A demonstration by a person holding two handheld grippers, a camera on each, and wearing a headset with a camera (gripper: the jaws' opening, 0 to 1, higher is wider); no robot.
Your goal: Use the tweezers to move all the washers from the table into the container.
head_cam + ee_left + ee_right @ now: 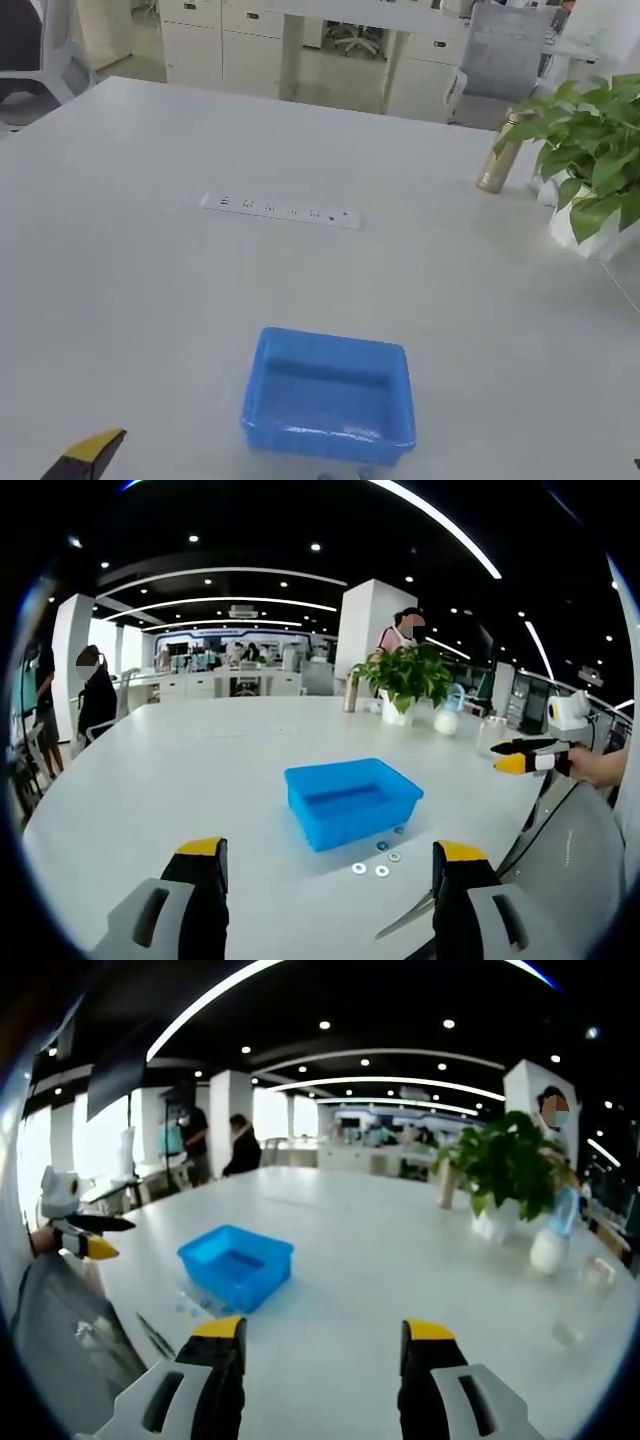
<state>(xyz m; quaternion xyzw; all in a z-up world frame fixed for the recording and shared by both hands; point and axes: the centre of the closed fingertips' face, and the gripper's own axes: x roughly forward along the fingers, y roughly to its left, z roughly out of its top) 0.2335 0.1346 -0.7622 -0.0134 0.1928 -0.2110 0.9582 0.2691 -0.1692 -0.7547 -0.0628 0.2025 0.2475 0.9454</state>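
Observation:
A blue plastic container (330,395) stands on the white table near its front edge. Several small metal washers (377,861) lie on the table just beside it, and the washers (190,1306) sit between it and the thin metal tweezers (156,1336). The tweezers (405,918) lie flat on the table, held by nothing. My left gripper (330,852) is open, well short of the container (352,800). My right gripper (324,1328) is open too, with the container (237,1263) ahead to its left. The left gripper (90,450) pokes in at the bottom-left corner of the head view.
A white power strip (283,210) lies mid-table. At the right edge stand a potted plant (595,150) and a tan bottle (497,155). A white spray bottle (548,1240) stands near the plant (510,1175). People stand in the background.

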